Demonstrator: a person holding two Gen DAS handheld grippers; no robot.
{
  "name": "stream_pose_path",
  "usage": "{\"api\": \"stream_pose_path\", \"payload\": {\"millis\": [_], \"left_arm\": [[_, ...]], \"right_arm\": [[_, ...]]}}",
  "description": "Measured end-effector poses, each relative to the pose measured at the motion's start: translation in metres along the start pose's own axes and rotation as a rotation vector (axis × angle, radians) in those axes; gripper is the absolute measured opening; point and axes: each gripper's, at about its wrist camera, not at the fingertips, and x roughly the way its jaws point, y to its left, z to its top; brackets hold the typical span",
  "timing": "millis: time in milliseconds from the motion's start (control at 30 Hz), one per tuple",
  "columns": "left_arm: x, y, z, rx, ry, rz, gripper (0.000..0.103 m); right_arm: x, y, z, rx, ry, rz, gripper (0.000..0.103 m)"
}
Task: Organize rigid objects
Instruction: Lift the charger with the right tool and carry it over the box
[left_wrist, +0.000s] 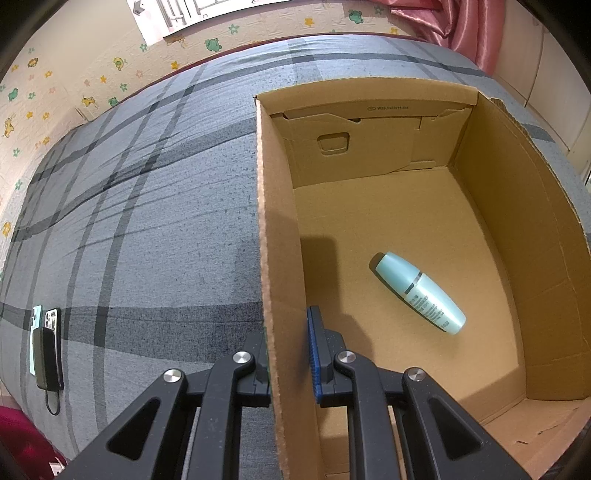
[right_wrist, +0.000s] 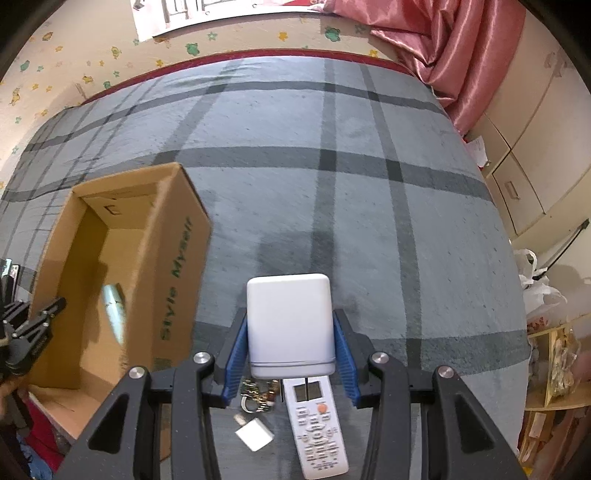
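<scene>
An open cardboard box (left_wrist: 280, 258) lies on a grey plaid bed cover; it also shows in the right wrist view (right_wrist: 177, 258). A teal bottle (left_wrist: 419, 293) lies on the box floor, and it shows blurred in the right wrist view (right_wrist: 114, 310). My left gripper (left_wrist: 290, 354) is shut on the box's left wall, one finger outside and one inside. My right gripper (right_wrist: 290, 350) is shut on a white rounded box (right_wrist: 290, 325) and holds it above the bed. The left gripper shows at the left edge of the right wrist view (right_wrist: 33, 332).
Under the right gripper lie a white remote control (right_wrist: 319, 424), a white charger plug (right_wrist: 255, 434) and a small metal item (right_wrist: 258, 397). Phones with a black power bank (left_wrist: 46, 350) lie at the bed's left. A wall, a pink curtain (right_wrist: 443, 48) and cupboards (right_wrist: 528, 155) border the bed.
</scene>
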Motion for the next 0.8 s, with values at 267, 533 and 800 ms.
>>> {"api": "stream_pose_path", "payload": {"millis": [267,533,800], "left_arm": [[0.000,0.000,0.000,0.001,0.000,-0.002,0.015],[0.000,0.001,0.000,-0.002,-0.001,-0.006,0.015],[0.001,0.001,-0.001,-0.003,-0.001,-0.009,0.015]], "right_arm": [[-0.015,0.030,0.009,-0.042,-0.019,0.023,0.046],[-0.020,0.067,0.019,-0.102,-0.026,0.053,0.046],[-0.015,0.104,0.023,-0.141,-0.026,0.117,0.046]]}}
